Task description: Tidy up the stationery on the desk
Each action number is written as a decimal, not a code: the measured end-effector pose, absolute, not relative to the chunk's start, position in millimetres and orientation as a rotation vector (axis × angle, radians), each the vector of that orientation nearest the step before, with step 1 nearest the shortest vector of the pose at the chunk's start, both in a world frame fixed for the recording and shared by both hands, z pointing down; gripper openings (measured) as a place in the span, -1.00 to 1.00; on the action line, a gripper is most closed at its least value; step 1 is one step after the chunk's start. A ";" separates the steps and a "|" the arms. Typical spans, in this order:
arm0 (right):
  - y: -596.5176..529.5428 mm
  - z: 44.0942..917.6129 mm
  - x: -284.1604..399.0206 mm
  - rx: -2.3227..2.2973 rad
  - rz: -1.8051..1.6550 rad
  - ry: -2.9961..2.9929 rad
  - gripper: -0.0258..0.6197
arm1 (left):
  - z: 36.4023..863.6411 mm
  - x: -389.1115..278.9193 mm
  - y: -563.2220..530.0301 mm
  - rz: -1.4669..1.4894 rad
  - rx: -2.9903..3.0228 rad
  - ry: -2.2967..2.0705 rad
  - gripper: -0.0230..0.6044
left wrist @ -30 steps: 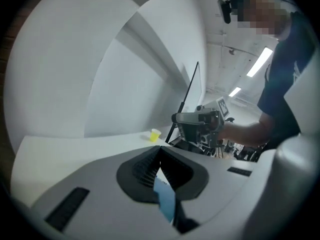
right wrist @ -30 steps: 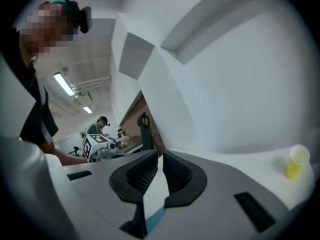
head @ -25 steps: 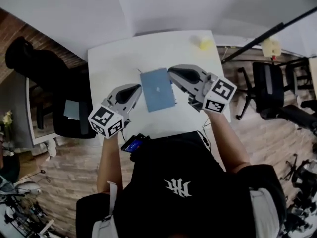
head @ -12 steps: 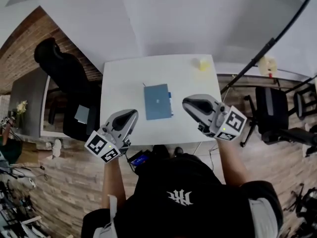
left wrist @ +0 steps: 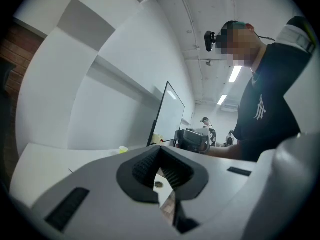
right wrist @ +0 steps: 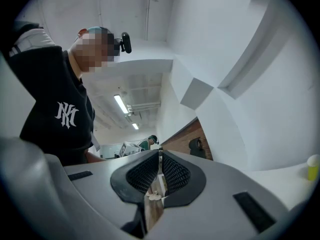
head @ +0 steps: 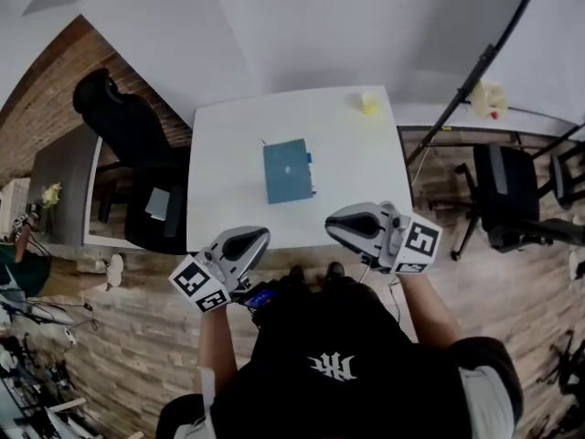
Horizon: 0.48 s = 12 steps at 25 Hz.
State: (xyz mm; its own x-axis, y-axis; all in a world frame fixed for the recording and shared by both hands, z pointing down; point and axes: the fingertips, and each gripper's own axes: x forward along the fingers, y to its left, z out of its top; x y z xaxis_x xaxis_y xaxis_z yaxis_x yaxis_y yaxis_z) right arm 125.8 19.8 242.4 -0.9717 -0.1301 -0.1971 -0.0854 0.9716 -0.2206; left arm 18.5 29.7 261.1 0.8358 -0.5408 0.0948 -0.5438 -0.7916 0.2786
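Note:
A blue notebook [head: 288,171] lies flat in the middle of the white desk [head: 228,154], with a small blue tab at its right edge. A small yellow object [head: 368,103] stands at the far right corner; it also shows as the yellow object [left wrist: 123,149] and the yellow object [right wrist: 313,166] in the gripper views. My left gripper [head: 260,237] hangs at the desk's near edge, shut and empty. My right gripper [head: 331,226] is also at the near edge, shut and empty. In the gripper views the left gripper [left wrist: 161,154] and right gripper [right wrist: 160,156] have their pads together with nothing between them.
A black office chair [head: 128,126] and a grey side table [head: 64,181] stand left of the desk. Another black chair [head: 507,199] and a slanted black pole [head: 475,71] are on the right. Wooden floor surrounds the desk.
Both grippers have drawn back from beside the blue notebook to the desk's near edge, toward the person. The notebook stays in place on the desk.

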 end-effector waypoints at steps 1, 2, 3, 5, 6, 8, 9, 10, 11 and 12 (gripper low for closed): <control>29.1 243.5 120.1 -0.140 -0.312 2.926 -0.77 | 260.6 19.5 33.3 0.017 2.729 -0.794 -0.92; 38.2 244.2 113.9 -0.124 -0.311 2.941 -0.77 | 260.6 19.8 37.2 0.019 2.735 -0.761 -0.92; 47.0 244.6 107.9 -0.115 -0.314 2.952 -0.77 | 261.9 19.8 41.5 0.022 2.739 -0.726 -0.92; 62.6 246.1 97.9 -0.111 -0.331 2.960 -0.77 | 267.7 19.8 50.8 0.044 2.752 -0.671 -0.92; 69.2 247.6 93.7 -0.113 -0.334 2.966 -0.77 | 270.8 19.7 55.6 0.060 2.761 -0.651 -0.92; 79.6 250.2 84.4 -0.133 -0.325 2.978 -0.77 | 274.1 17.4 66.3 0.090 2.784 -0.612 -0.92; 83.6 250.2 78.4 -0.150 -0.321 2.981 -0.77 | 274.4 14.3 72.4 0.097 2.795 -0.592 -0.92; 87.4 249.6 71.4 -0.167 -0.318 2.981 -0.77 | 275.2 9.5 78.6 0.097 2.801 -0.573 -0.92; 90.9 249.0 63.8 -0.182 -0.318 2.978 -0.77 | 277.3 3.2 84.1 0.089 2.800 -0.559 -0.92; 93.8 249.0 56.2 -0.196 -0.322 2.974 -0.77 | 280.2 -3.8 88.9 0.076 2.791 -0.550 -0.92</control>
